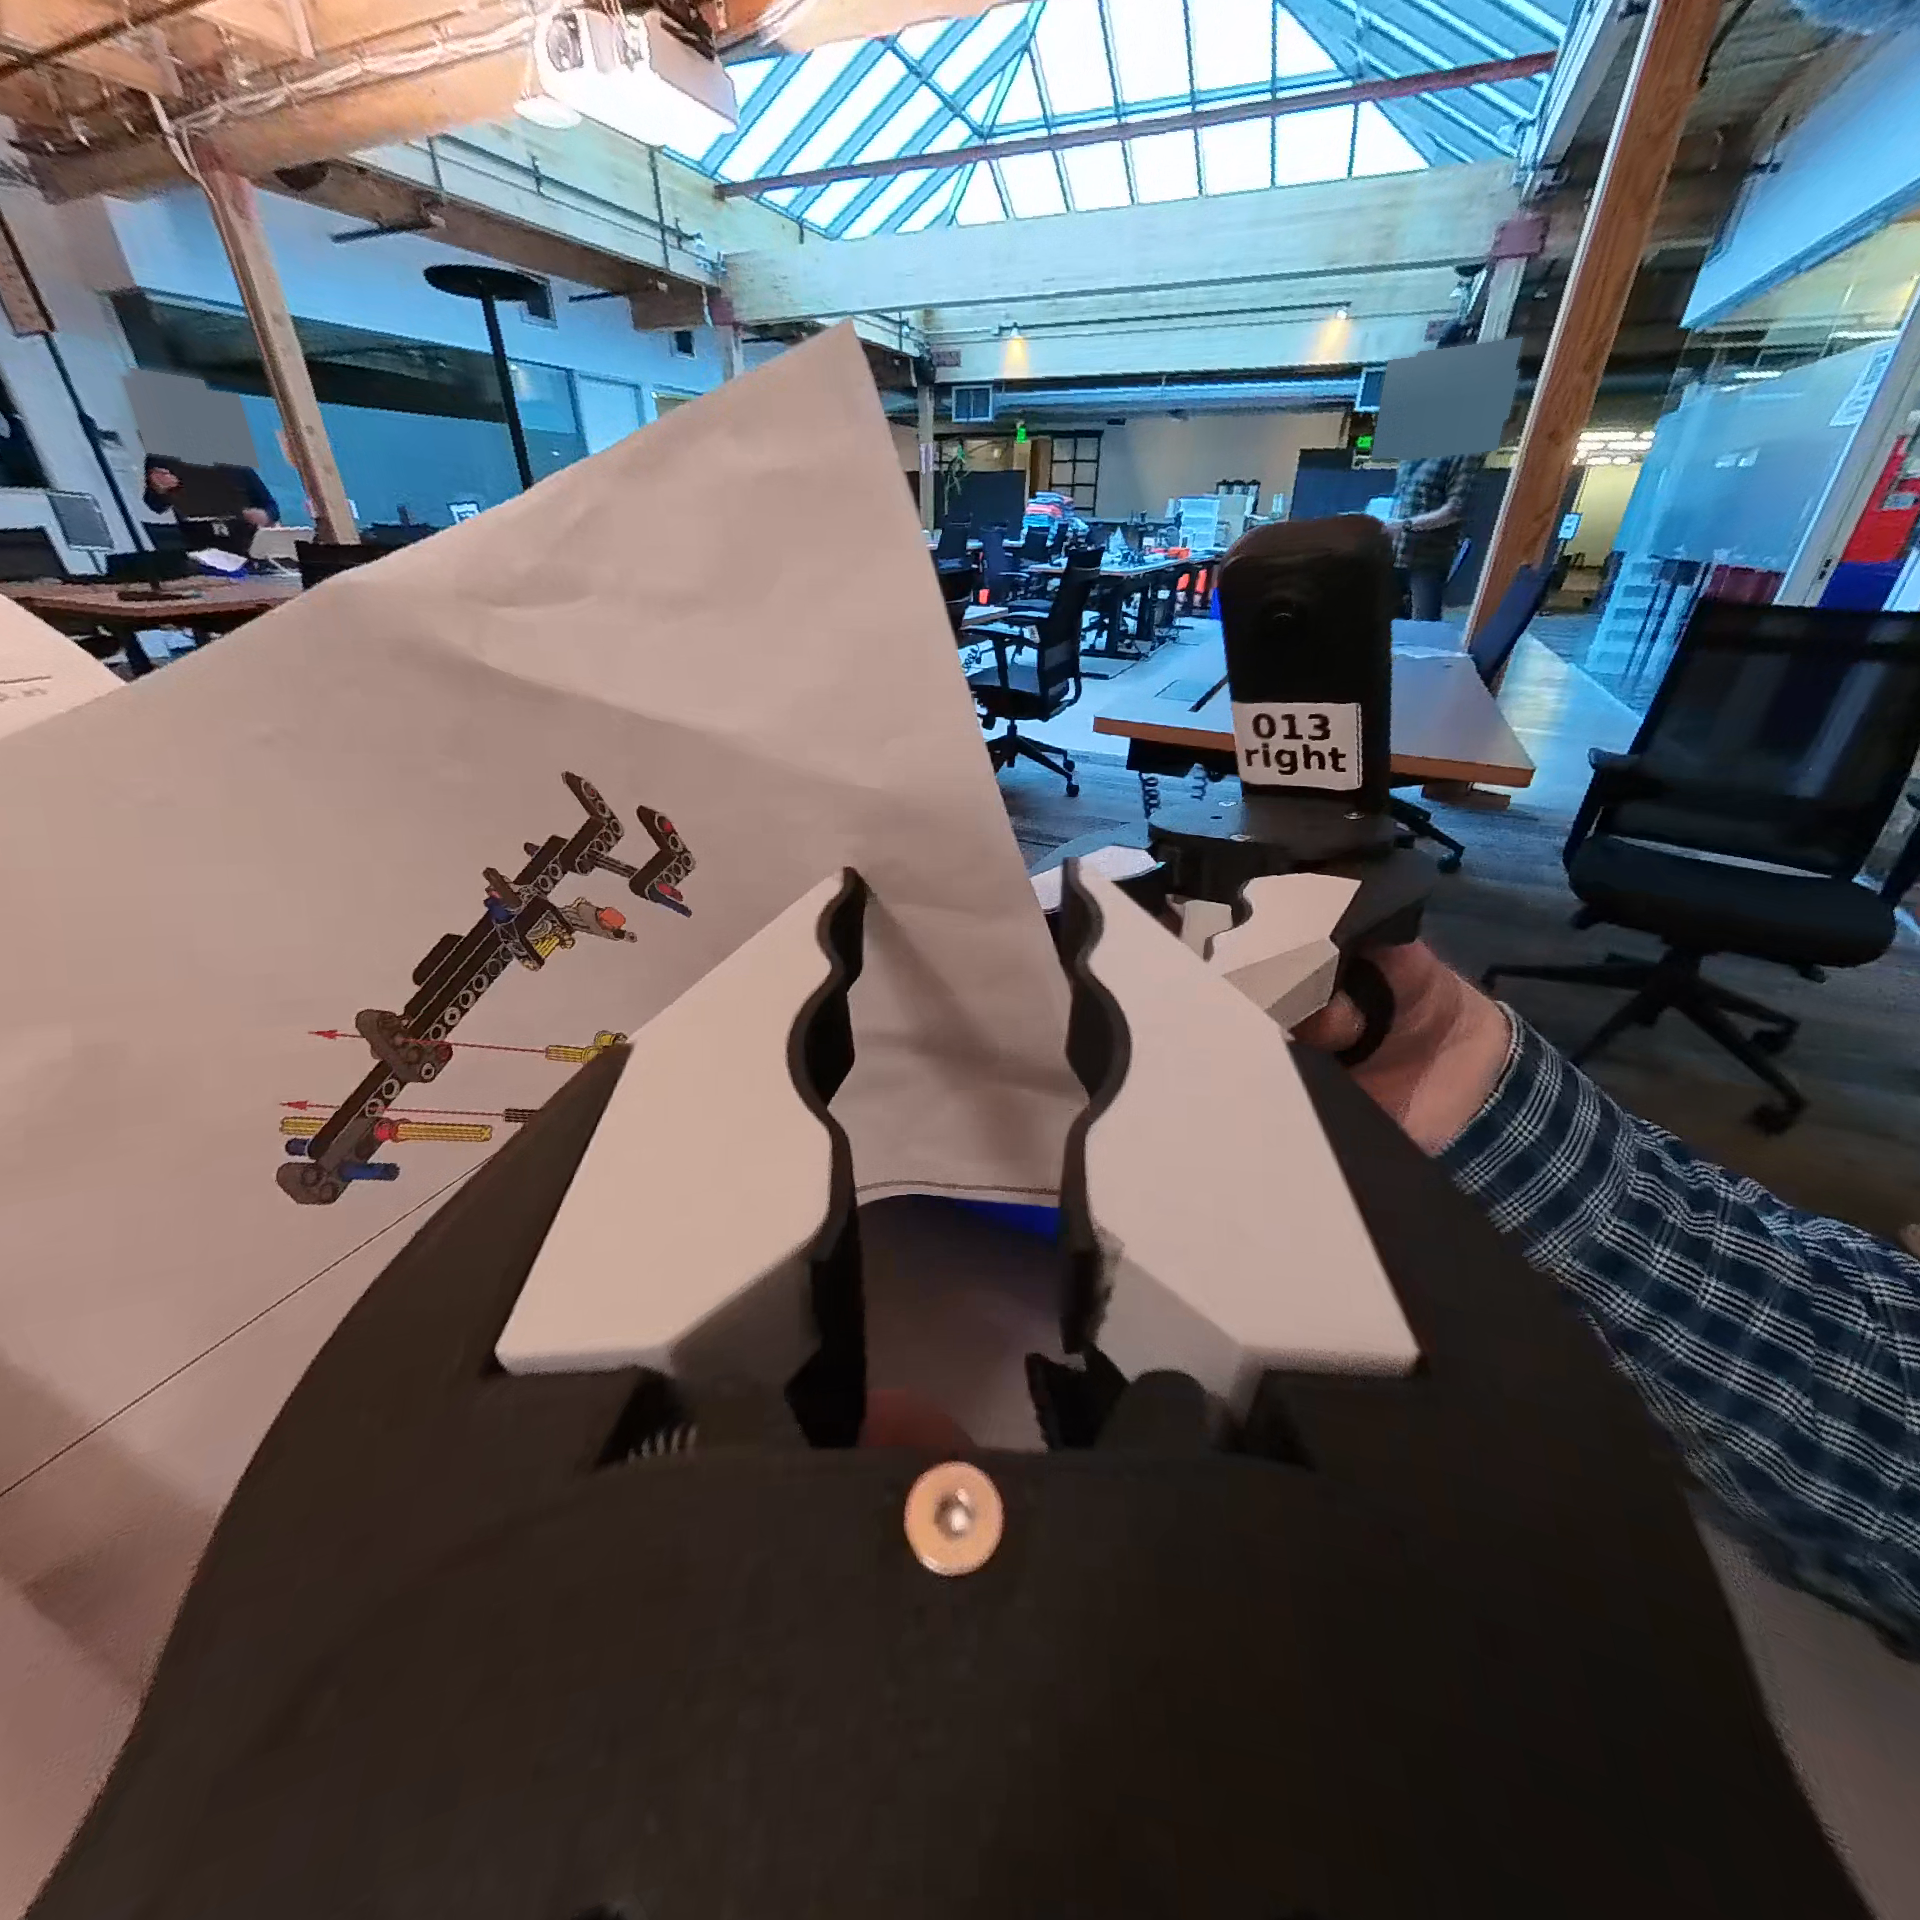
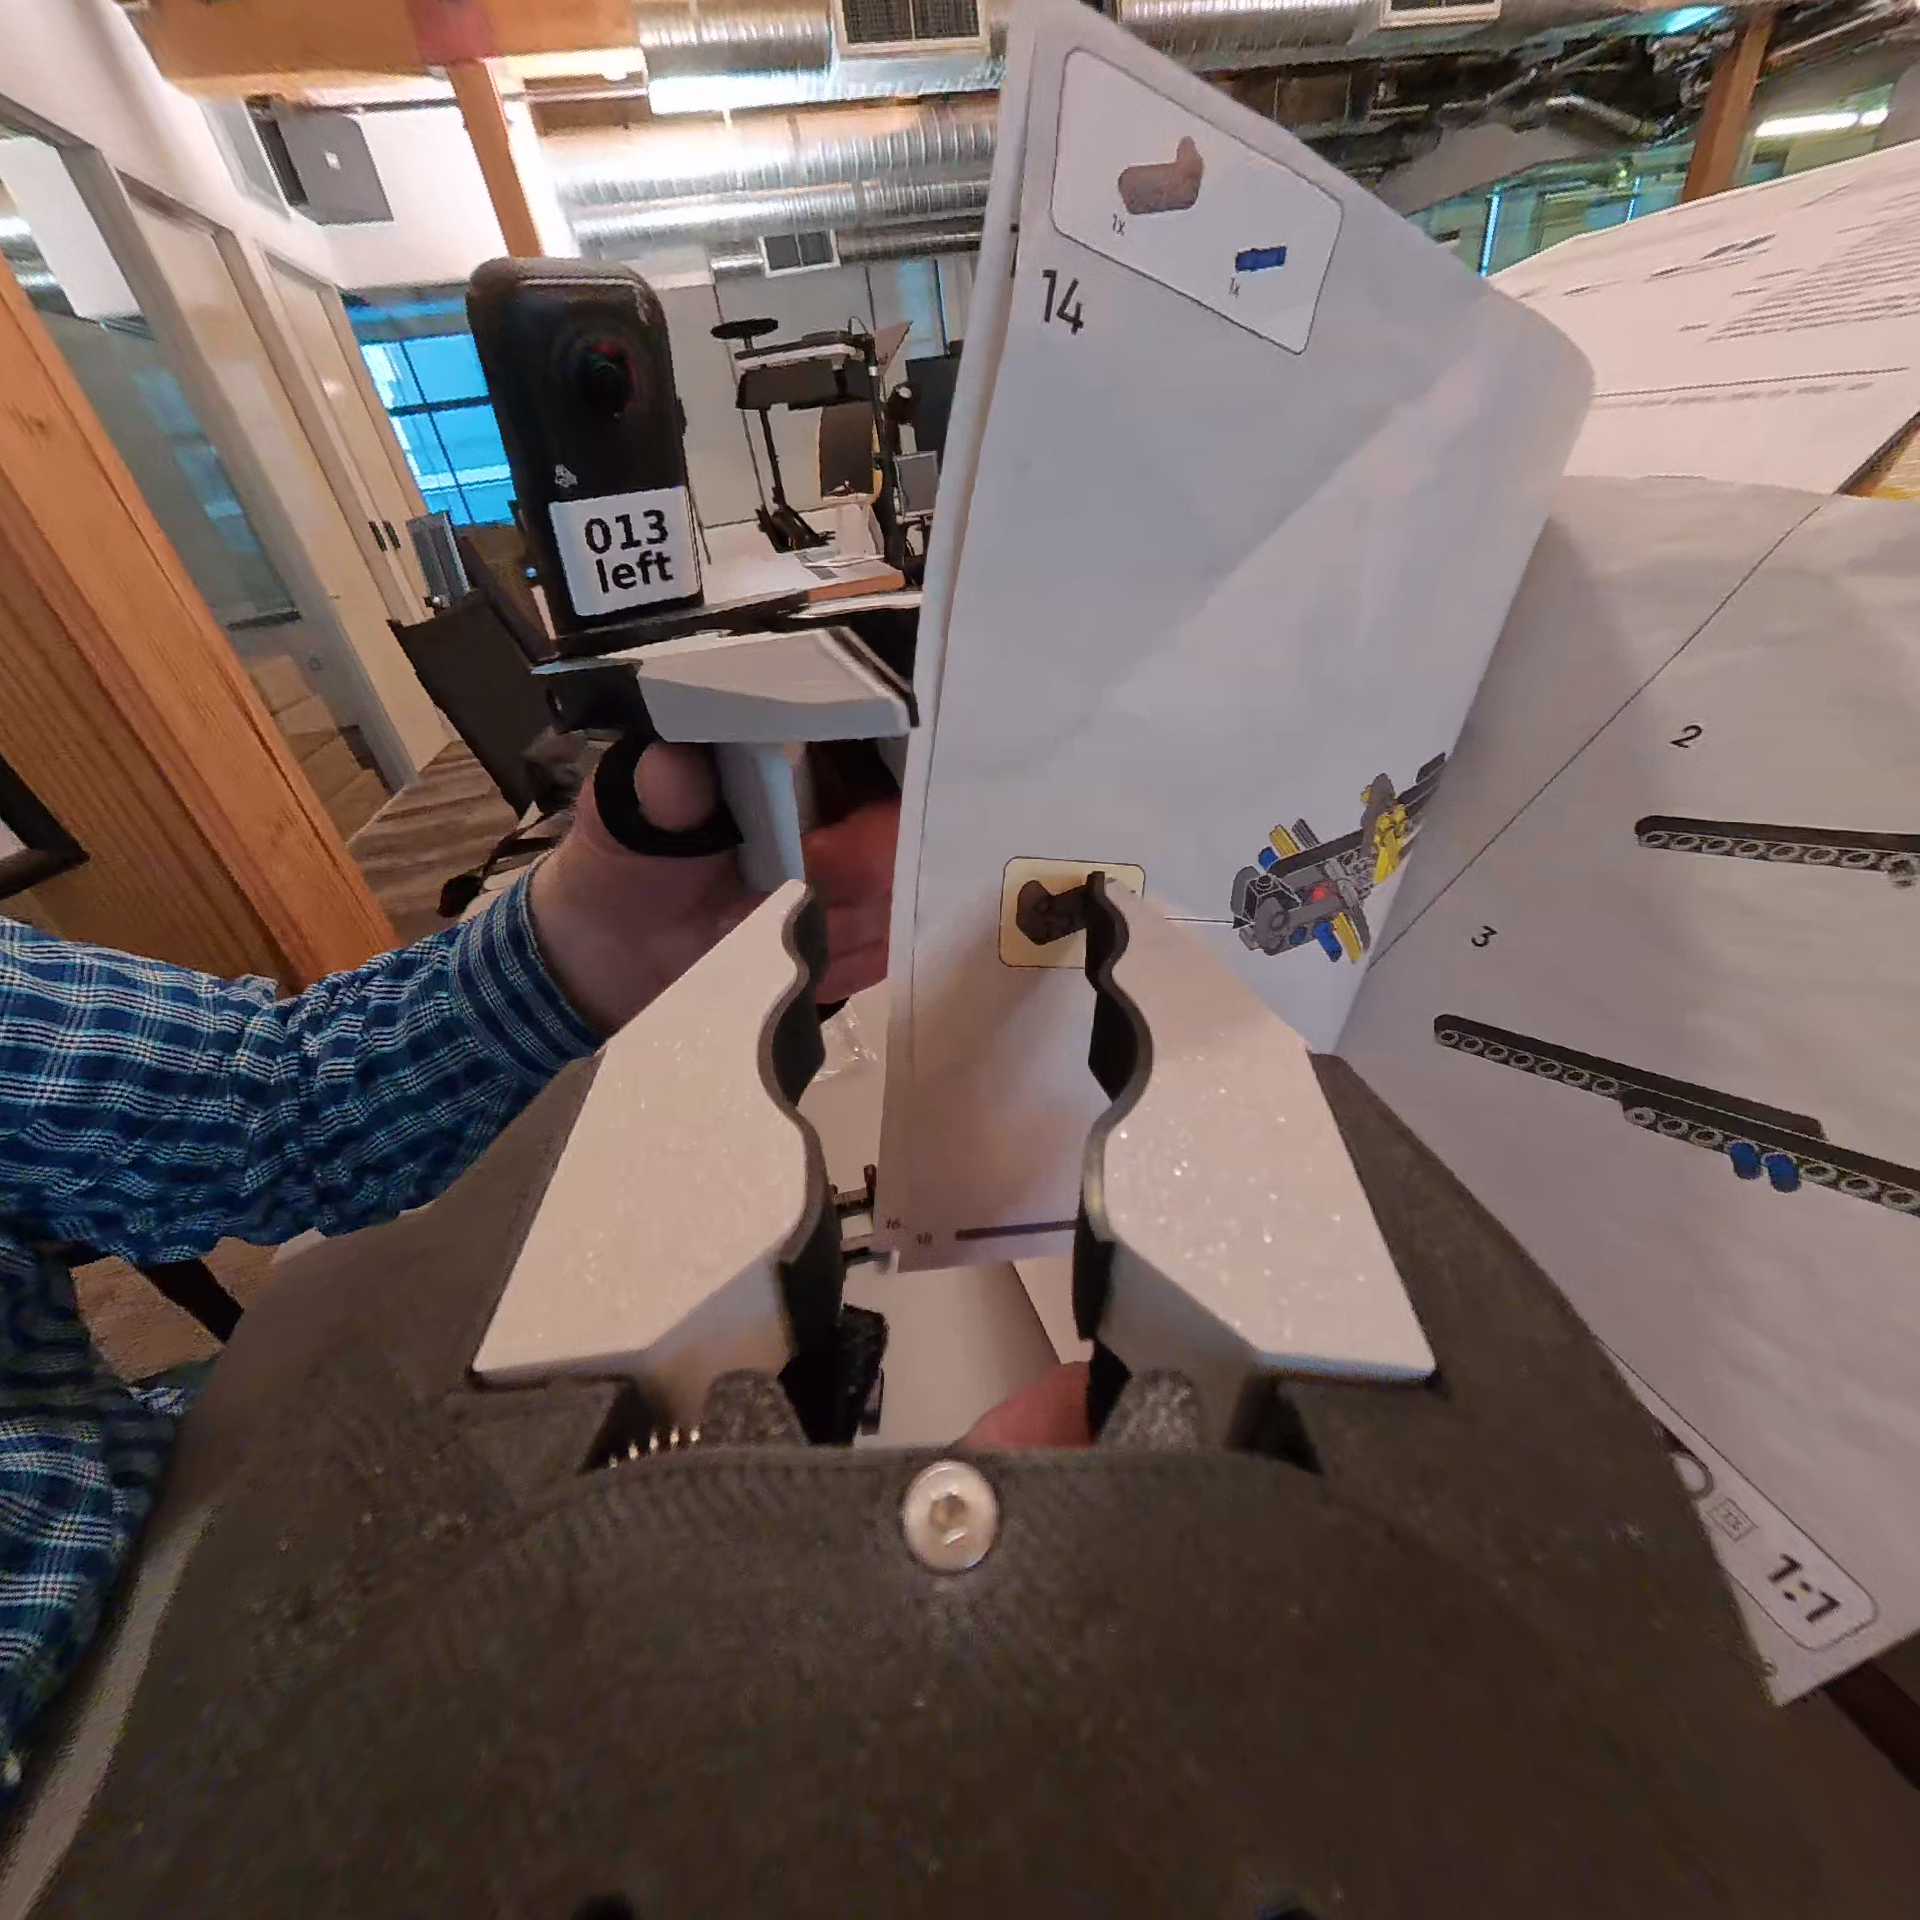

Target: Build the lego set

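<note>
The left gripper (image 1: 961,904) stands open, a lifted instruction-booklet page (image 1: 499,790) rising between its fingers. The right gripper (image 2: 951,899) is open too, the upright page (image 2: 1174,582) between its fingers above the open booklet (image 2: 1662,935).

Little of the pale white table surface (image 2: 951,1335) shows, only a strip low in the right wrist view and a patch at the lower right of the left wrist view (image 1: 1808,1704). A broad white printed instruction sheet with drawings of black beams (image 2: 1662,935) spreads toward its right side; whether it lies flat there cannot be told.
</note>
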The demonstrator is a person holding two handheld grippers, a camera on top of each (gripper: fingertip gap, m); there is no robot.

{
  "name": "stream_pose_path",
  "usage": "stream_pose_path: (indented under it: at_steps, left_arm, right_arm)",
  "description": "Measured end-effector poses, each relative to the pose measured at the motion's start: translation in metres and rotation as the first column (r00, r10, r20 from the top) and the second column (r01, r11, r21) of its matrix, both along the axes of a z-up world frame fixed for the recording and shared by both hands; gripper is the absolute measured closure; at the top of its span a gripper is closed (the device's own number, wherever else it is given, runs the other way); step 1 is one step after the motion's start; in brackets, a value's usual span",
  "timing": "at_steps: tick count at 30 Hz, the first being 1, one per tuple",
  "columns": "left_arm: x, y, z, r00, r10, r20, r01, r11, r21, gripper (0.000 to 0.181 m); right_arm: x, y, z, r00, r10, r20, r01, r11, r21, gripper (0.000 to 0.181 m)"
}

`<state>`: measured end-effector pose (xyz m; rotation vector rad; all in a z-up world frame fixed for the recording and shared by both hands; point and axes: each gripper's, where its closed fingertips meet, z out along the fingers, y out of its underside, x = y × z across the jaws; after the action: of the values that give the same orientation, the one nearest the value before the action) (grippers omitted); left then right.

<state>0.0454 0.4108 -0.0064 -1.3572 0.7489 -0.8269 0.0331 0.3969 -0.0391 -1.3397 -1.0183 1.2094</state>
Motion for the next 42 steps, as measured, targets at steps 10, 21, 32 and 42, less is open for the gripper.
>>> stream_pose_path:
  at_steps: [10, 21, 32, 42]
  left_arm:
    - [0.001, 0.003, -0.001, 0.997, -0.050, 0.066, 0.053, 0.998, -0.030, 0.166]
    - [0.003, 0.005, 0.001, 0.980, -0.130, 0.148, 0.142, 0.987, -0.069, 0.181]
    - [0.001, 0.005, 0.004, 0.942, -0.217, 0.256, 0.253, 0.961, -0.115, 0.181]
    - [0.006, 0.007, -0.001, 0.946, -0.215, 0.241, 0.251, 0.960, -0.128, 0.181]
  right_arm:
    - [0.000, -0.001, 0.000, 1.000, 0.021, -0.009, -0.021, 1.000, -0.011, 0.134]
    - [0.000, -0.003, 0.001, 0.998, 0.045, -0.031, -0.046, 0.999, -0.026, 0.134]
    - [0.010, 0.013, 0.006, 0.997, -0.057, -0.044, 0.057, 0.998, -0.006, 0.139]
    - [0.013, 0.032, -0.007, 0.963, -0.252, 0.093, 0.236, 0.960, 0.150, 0.163]
